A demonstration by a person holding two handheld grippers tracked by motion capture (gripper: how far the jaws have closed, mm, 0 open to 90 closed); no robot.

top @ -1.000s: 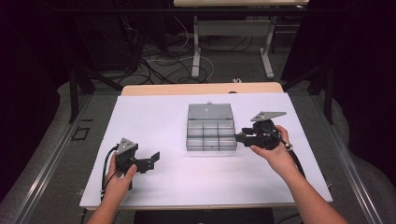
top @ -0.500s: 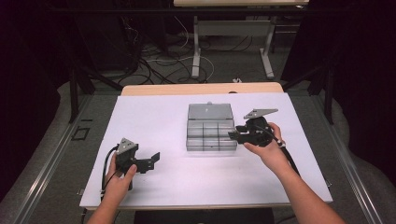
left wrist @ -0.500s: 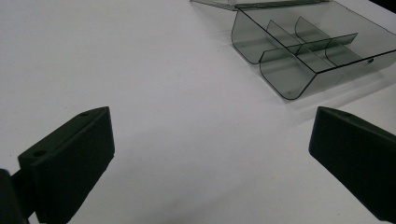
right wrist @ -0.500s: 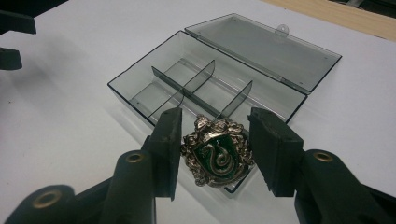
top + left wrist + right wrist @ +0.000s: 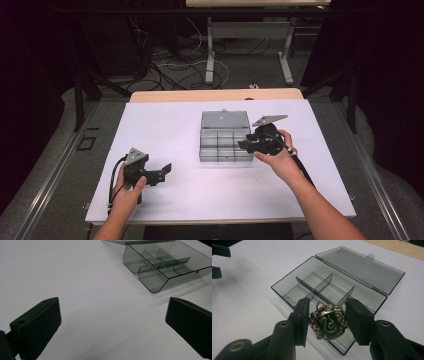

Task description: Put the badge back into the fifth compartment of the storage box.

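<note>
A clear grey box (image 5: 225, 145) with several compartments lies open at the middle of the white table (image 5: 190, 195), its lid (image 5: 225, 120) flat behind it. My right gripper (image 5: 243, 145) hovers over the box's right edge, shut on a silver and green crest badge (image 5: 328, 323) that bears a snake. In the right gripper view the badge hangs between my jaws (image 5: 327, 306) above the nearest compartment of the box (image 5: 297, 291). My left gripper (image 5: 162, 173) rests open on the table at the front left, its jaws (image 5: 112, 322) wide apart with nothing between them and pointing toward the box (image 5: 162, 267).
The table's wooden far edge (image 5: 215, 95) lies behind the white sheet. Past it are table legs (image 5: 210, 50) and cables (image 5: 165, 65) on the floor. Bare white surface lies left of the box and along the front edge.
My right gripper has moved left with the badge, from beside the box to over its right edge. The left gripper has stayed where it was.
</note>
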